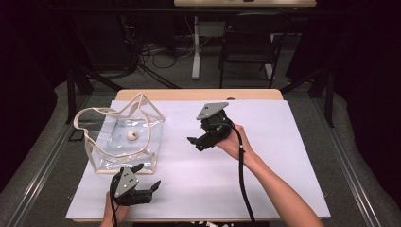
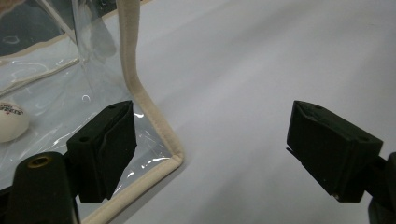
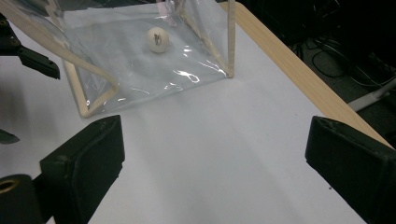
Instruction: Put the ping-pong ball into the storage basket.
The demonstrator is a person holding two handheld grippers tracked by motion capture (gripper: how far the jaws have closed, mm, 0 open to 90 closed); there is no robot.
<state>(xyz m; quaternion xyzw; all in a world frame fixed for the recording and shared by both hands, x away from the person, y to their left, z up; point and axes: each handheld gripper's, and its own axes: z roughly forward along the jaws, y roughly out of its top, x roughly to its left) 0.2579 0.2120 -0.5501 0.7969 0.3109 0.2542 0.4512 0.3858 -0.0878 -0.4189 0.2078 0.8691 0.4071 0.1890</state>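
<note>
Grippers open beside clear bag, ball inside

Clear plastic bag with cream fabric trim stands on the white sheet covering the table, toward the left half, its mouth open and its trim looping upward. I see a small white ball with printed lettering lying on the bag's floor, near the middle.

I have the left gripper low at the near edge of the sheet, just beside the bag's near right corner. In the left gripper view, its jaws stand spread wide with nothing between them except bare sheet; the left jaw overlaps the bag's trimmed corner, though I cannot tell whether it touches. The ball shows at that view's left edge, through the clear wall.

I hold the right gripper at mid-table, raised in the hand, right of the bag and apart from it. Its jaws are also spread wide and empty. The right gripper view looks across the sheet to the bag with the ball inside.
</note>
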